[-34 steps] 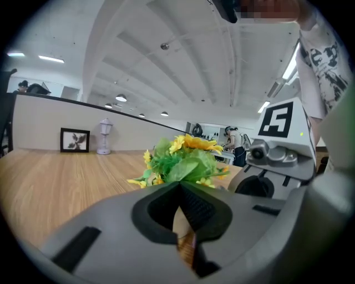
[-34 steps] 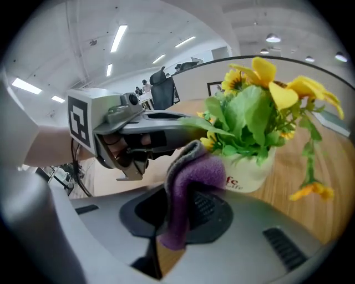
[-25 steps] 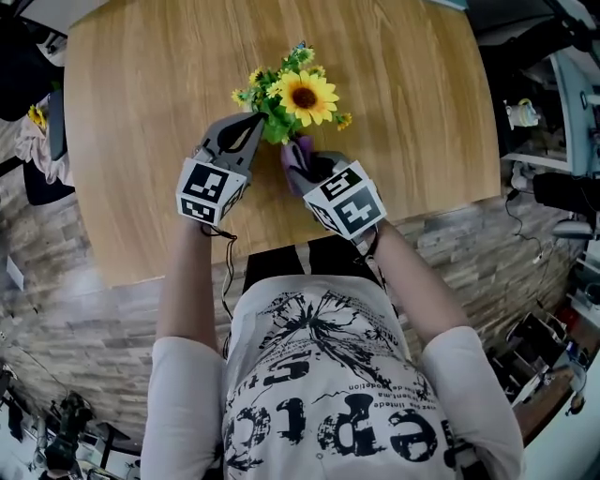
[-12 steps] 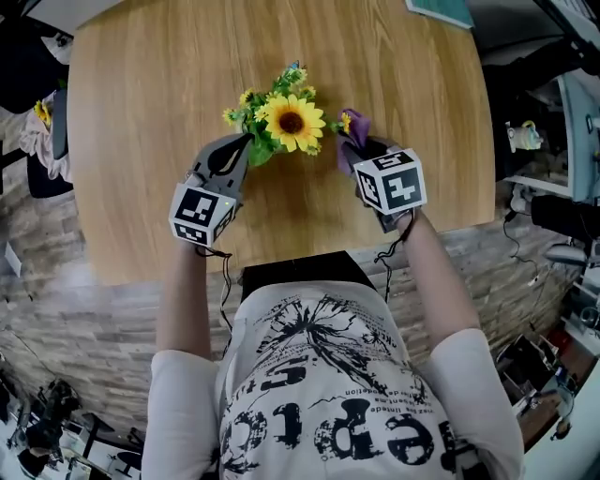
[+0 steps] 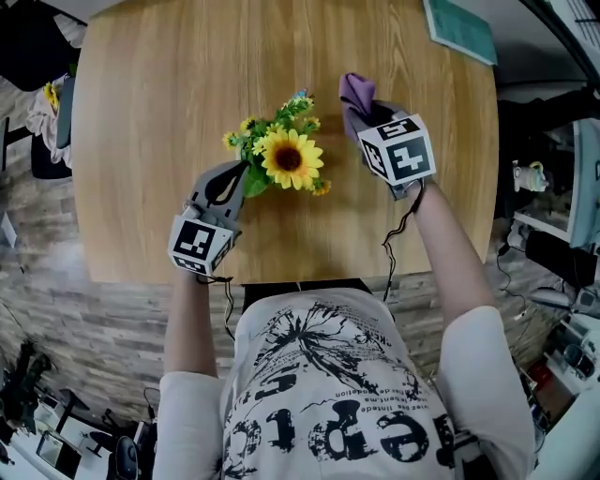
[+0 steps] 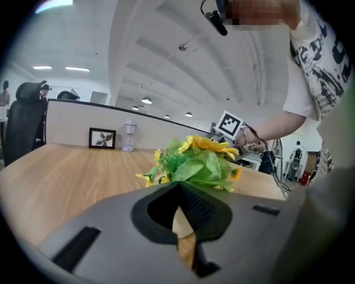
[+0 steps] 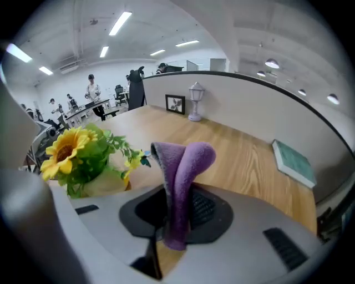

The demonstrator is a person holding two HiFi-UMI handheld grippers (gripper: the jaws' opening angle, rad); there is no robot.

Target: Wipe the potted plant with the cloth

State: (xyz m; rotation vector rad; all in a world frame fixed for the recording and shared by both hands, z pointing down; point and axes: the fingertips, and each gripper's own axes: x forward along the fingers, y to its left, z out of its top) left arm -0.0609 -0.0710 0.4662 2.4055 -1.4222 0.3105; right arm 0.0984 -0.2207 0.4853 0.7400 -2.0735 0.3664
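A potted plant (image 5: 286,157) with a big sunflower and green leaves stands mid-table; it also shows as the plant (image 6: 199,161) and the plant (image 7: 77,158). My left gripper (image 5: 242,176) reaches under the leaves from the near left. The left gripper (image 6: 178,191) is shut, with the cream pot (image 6: 182,222) showing in the slit between its pads. My right gripper (image 5: 361,111) hovers to the right of the plant and a little beyond it, apart from the leaves. The right gripper (image 7: 177,205) is shut on a purple cloth (image 7: 180,166), whose folded end, the cloth (image 5: 353,94), sticks up past the tips.
A green book (image 5: 459,28) lies at the table's far right corner. A small picture frame (image 7: 176,104) and a little white lamp (image 7: 194,101) stand by the partition at the far edge. The table's near edge (image 5: 300,274) runs just before my body.
My right gripper has carried the purple cloth from the near side of the plant round to its right and farther away. The left gripper has stayed at the plant.
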